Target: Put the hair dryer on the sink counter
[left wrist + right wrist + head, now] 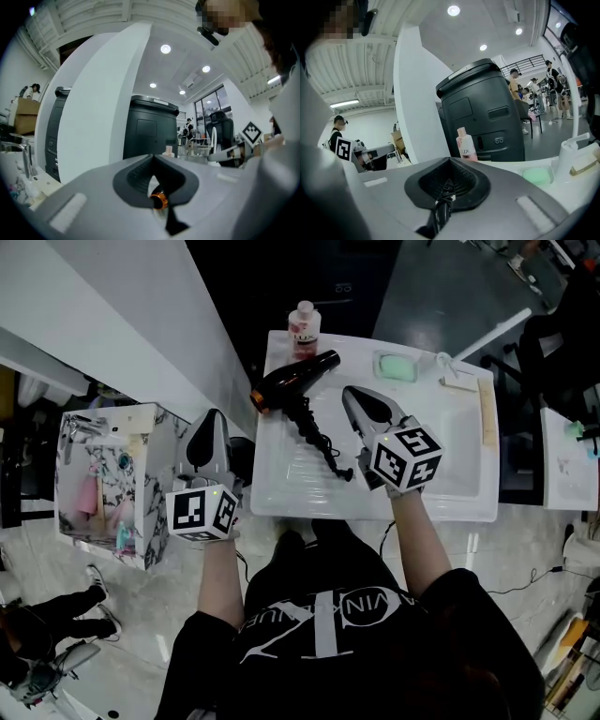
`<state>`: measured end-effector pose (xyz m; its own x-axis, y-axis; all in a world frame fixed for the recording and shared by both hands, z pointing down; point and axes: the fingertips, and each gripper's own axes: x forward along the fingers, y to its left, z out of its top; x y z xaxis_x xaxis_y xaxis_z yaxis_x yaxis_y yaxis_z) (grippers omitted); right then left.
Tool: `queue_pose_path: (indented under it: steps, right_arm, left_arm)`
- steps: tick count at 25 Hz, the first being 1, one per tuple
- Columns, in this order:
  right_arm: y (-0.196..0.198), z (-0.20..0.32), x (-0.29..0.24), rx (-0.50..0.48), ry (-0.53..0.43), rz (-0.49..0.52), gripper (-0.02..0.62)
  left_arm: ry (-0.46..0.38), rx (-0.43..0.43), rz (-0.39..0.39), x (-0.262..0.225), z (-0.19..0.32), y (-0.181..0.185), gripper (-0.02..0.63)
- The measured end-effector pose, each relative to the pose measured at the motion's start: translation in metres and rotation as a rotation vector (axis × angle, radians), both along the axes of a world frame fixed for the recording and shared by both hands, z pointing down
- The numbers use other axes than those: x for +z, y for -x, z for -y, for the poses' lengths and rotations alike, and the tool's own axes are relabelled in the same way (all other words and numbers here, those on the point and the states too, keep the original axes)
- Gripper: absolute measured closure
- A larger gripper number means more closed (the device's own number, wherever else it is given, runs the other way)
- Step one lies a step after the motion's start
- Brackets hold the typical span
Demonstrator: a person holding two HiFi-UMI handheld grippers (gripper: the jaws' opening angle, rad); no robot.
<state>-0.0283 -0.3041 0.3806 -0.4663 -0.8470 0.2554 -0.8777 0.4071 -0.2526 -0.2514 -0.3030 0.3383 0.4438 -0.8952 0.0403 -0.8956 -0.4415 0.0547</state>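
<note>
- The hair dryer [295, 381] is lying on its side on the sink counter [450, 493], in the far-left part. Its orange-ringed end is toward the left edge and its other end angles toward the far edge.
- Its coiled cord [323, 446] runs from the handle toward the middle of the front edge. It ends just beside your right gripper.
- Your right gripper [354, 395] is over the front-middle of the counter, with its tips aimed at the far edge. The jaws are pressed together with nothing between the tips. In the right gripper view, the cord only shows through the opening beneath them.
- Your left gripper [214, 418] is off the counter, just outside the left edge near the front-left corner. Its jaws are also pressed together and hold nothing. In the left gripper view, the dryer's orange end shows through the gap under them, apart from the pads.
- A pink bottle [304, 326] stands upright at the far-left corner, close to the dryer.
- A green soap [396, 367] sits in a dish along the far edge, right of the middle.
- A white tap [487, 338] rises at the far-right corner.
- A marbled box [103, 484] stands on the floor, well apart from the counter's left edge.
</note>
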Motion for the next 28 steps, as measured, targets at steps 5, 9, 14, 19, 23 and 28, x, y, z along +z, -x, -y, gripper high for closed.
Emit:
queue_pose_path:
  steps: [5,9,14,19,23,28]
  right_arm:
    - [-0.005,0.001,-0.012,0.014,-0.024,0.022,0.594]
    - [-0.01,0.003,-0.021,0.021,-0.046,0.032,0.594]
    - [-0.013,0.004,-0.033,0.03,-0.077,0.039,0.594]
    - [-0.019,0.004,-0.044,0.045,-0.117,0.03,0.592]
    - [-0.023,0.004,-0.049,0.057,-0.133,0.031,0.593]
    - [-0.026,0.004,-0.054,0.065,-0.144,0.035,0.593]
  left_arm:
    - [-0.013,-0.002,-0.001,-0.008,0.001,0.0,0.606]
    - [-0.029,-0.006,0.002,-0.015,0.004,0.0,0.606]
    - [-0.045,-0.011,0.005,-0.025,0.007,0.002,0.606]
    - [-0.057,-0.007,0.007,-0.031,0.009,0.0,0.606]
    - [-0.063,-0.006,0.01,-0.034,0.01,0.0,0.606]
    - [-0.07,-0.006,0.011,-0.038,0.012,0.001,0.606]
